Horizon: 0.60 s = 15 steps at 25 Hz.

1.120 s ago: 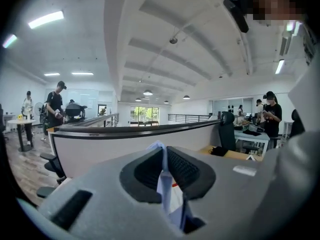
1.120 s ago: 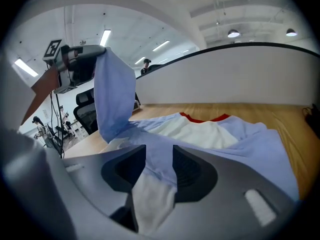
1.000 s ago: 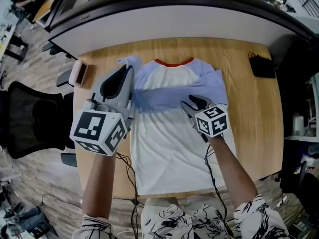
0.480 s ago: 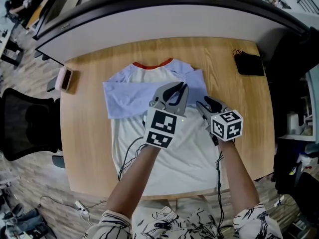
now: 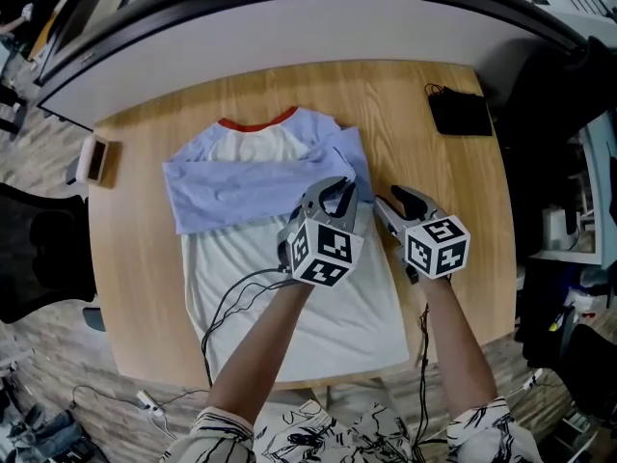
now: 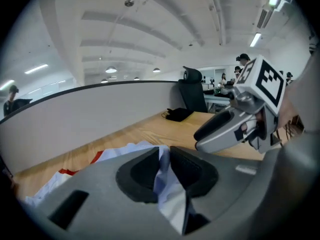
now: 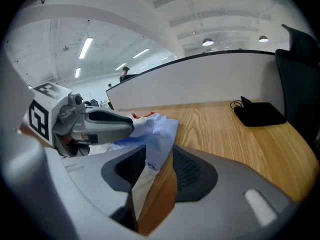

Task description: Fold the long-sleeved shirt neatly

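Long-sleeved shirt (image 5: 241, 239), white body, light-blue sleeves, red collar, lies flat face-up mid surface (image 5: 405, 114). One blue sleeve (image 5: 241, 183) is folded across the chest. Left tongs (image 5: 335, 193) reach across to the shirt's right shoulder area. Their jaws are set narrow with light-blue cloth pinched between the pads, and they have just been opening a little. Right tongs (image 5: 393, 201) sit just right of the left ones, at the shirt's right edge. Their jaws are apart and grip nothing; the shirt edge and bare wood show in the gap. Black pouch (image 5: 461, 112) far right on surface, well apart from shirt. Small pinkish item (image 5: 96, 159) at left edge.
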Tool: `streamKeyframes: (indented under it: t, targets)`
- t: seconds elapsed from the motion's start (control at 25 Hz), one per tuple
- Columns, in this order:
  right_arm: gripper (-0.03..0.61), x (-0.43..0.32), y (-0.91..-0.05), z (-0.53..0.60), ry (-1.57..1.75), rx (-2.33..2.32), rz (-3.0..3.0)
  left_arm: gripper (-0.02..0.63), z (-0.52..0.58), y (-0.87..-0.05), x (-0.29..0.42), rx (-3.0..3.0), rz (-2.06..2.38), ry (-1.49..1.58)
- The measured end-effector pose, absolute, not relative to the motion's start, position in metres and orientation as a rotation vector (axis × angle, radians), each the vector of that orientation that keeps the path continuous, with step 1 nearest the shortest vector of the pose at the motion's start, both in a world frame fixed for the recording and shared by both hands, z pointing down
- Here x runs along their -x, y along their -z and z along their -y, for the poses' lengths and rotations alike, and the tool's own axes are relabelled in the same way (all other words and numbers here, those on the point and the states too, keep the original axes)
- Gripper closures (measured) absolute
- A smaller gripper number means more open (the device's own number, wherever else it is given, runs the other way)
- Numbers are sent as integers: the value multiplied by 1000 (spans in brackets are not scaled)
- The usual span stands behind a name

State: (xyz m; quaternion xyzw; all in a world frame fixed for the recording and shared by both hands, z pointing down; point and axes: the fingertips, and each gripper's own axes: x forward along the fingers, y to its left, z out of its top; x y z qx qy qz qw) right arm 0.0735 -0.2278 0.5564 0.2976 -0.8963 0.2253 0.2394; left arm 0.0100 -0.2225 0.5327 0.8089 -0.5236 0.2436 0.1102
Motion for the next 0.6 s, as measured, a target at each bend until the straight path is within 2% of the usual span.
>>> streamKeyframes:
  t: [0.12,0.2,0.36,0.48,0.6]
  targets:
    - [396,-82,-556,234,-624,-825,2458,431,219,-546,-37,-2426,1411,-731]
    - [396,-86,-556,240,-624,-832,2458,394,215,-549,-49,-2446,1371,-719]
    - [396,-83,-556,246,-599,-807,2464,370,206,-544,-39,-2380,1415,-645]
    - [399,-67,-556,245,-577,-749,2486,365,189,-529,-1,-2267,1554,-548]
    - [382,-53,-545,235,-589,-664,2553,360,157,-481,47,-2221,1779,-355]
